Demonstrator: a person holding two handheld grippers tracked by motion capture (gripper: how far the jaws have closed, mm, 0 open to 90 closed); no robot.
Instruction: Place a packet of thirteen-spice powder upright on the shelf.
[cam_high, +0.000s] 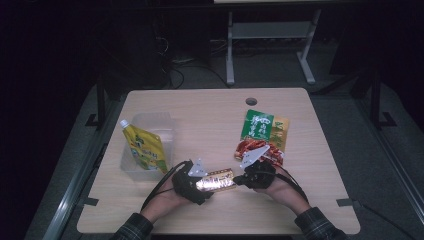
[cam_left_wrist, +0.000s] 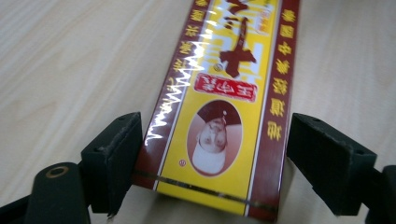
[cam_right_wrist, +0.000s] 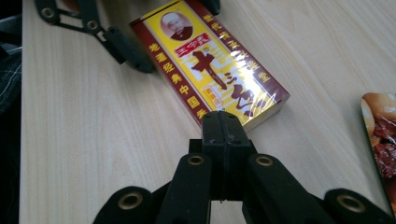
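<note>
Two plaid sleeves enter at the bottom of the high view. Just above them a yellow-and-red box (cam_high: 216, 180) lies flat on the table (cam_high: 210, 115), low and centre. Left gripper (cam_high: 196, 181) straddles one end with jaws wide, one pad touching. Right gripper (cam_high: 246, 179) is closed tight, empty, tips against the other end.

Flat yellow-and-maroon box (cam_right_wrist: 210, 65) near the worktop's front edge: gold Chinese characters run down both maroon borders, large dark-red brush characters on the yellow centre, one reading 十, a small red name banner under an oval portrait.

Green packet (cam_high: 263, 125) toward the right edge: large white Chinese characters, too small to read.

Yellow pouch (cam_high: 145, 147), left edge: print illegible.
</note>
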